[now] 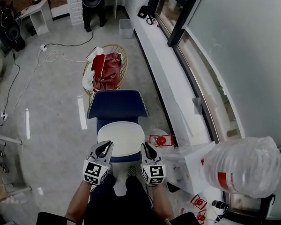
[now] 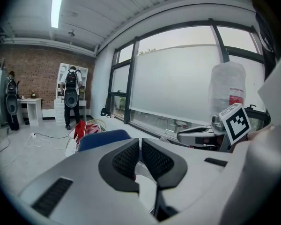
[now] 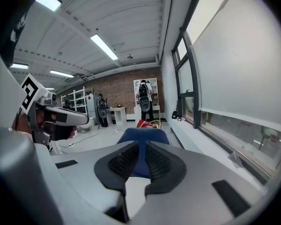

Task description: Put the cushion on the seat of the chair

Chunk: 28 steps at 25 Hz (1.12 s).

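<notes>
We see the blue chair [image 1: 118, 104] standing on the floor beside the window ledge [image 1: 171, 86], with the white cushion [image 1: 121, 137] lying flat on its seat. At the cushion's near edge we hold the left gripper [image 1: 104, 147], jaws all but together on nothing, and the right gripper [image 1: 147, 149], jaws a narrow slit apart, also empty.

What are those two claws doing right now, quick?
Left gripper: closed, holding nothing.
Right gripper: slightly open, holding nothing.
</notes>
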{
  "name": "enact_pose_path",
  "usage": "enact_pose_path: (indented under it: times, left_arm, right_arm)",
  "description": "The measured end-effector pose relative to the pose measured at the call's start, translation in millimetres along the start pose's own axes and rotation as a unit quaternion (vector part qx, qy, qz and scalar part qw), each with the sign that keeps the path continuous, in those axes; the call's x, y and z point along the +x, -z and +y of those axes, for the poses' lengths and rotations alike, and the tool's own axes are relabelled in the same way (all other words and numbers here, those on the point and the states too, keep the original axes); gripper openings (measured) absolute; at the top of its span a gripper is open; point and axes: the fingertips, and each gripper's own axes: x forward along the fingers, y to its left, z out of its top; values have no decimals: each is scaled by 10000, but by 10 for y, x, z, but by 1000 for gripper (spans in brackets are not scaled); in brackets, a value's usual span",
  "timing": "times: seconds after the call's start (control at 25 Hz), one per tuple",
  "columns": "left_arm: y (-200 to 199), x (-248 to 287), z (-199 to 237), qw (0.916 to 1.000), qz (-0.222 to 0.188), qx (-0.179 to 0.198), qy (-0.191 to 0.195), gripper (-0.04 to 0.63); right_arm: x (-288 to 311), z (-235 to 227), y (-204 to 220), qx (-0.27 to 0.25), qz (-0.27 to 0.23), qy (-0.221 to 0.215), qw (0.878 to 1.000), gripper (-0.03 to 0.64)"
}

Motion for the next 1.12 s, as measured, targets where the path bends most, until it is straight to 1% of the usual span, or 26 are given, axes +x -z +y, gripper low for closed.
enact_pose_path:
  times: [0.16, 0.32, 0.48, 0.64, 0.84, 0.96, 1.12]
  left_arm:
    - [-192, -181, -48, 9999, -110, 50, 0, 32]
    - [-346, -338, -128, 9996, -212, 167, 18, 32]
    - [-444, -507, -151, 9991, -324, 263, -52, 32]
    - [-517, -633, -194, 9986, -429, 290, -89, 32]
    - [-552, -784, -203, 9981, -458, 387, -146, 32]
    - [-582, -855, -198, 9979, -477, 404, -177, 32]
    - [-655, -911, -185, 9970, -617, 421, -207, 32]
  right_arm:
    - [-164, 190, -268, -87, -197, -53, 9998, 60]
    - [-337, 310, -453, -127, -383, -90, 9991, 58]
    - [-497, 411, -608, -224, -531, -150, 9982, 52]
    - [-643, 480, -706, -349, -628, -192, 9972, 49]
    - [-748, 550, -810, -439, -761, -218, 9959, 49]
    - [-779, 575, -852, -412, -838, -247, 9953, 49]
    - [-791, 580, -874, -361, -908, -240, 9949, 49]
